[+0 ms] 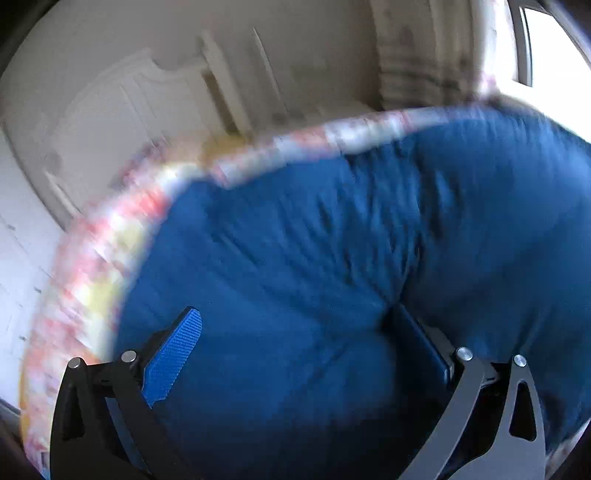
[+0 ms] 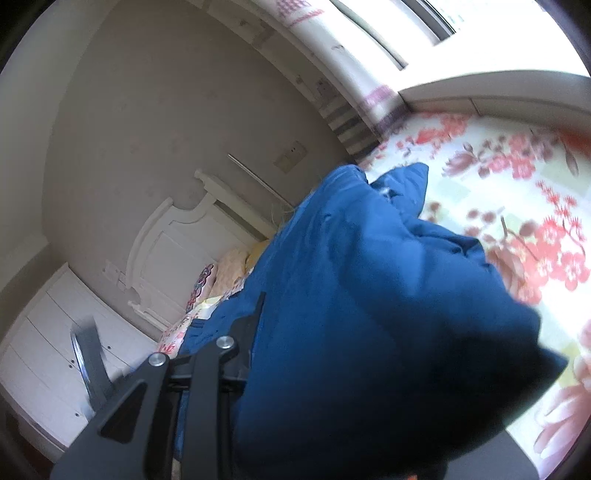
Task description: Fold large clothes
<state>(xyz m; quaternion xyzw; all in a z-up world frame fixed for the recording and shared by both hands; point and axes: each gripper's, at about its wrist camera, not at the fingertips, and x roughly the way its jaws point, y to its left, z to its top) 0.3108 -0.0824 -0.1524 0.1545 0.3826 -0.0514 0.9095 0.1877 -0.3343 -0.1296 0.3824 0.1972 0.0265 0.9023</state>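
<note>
A large dark blue garment (image 1: pixel 332 258) lies spread over a bed with a floral sheet (image 1: pixel 92 266). My left gripper (image 1: pixel 295 332) hangs just above the cloth, its jaws wide apart; the left blue pad (image 1: pixel 173 358) is bare and the right finger (image 1: pixel 424 339) lies against a fold. In the right wrist view the same blue garment (image 2: pixel 369 314) is bunched and lifted over the floral sheet (image 2: pixel 517 206). My right gripper (image 2: pixel 277 332) is shut on a fold of it; only its left finger (image 2: pixel 255 317) shows, the other is hidden under cloth.
A white headboard (image 2: pixel 173 251) and pillows (image 2: pixel 229 269) stand at the bed's far end. A white drawer unit (image 2: pixel 48 350) sits beside the bed. A bright window (image 2: pixel 424 22) and a curtain (image 2: pixel 321 48) are beyond the bed. The left view is motion-blurred.
</note>
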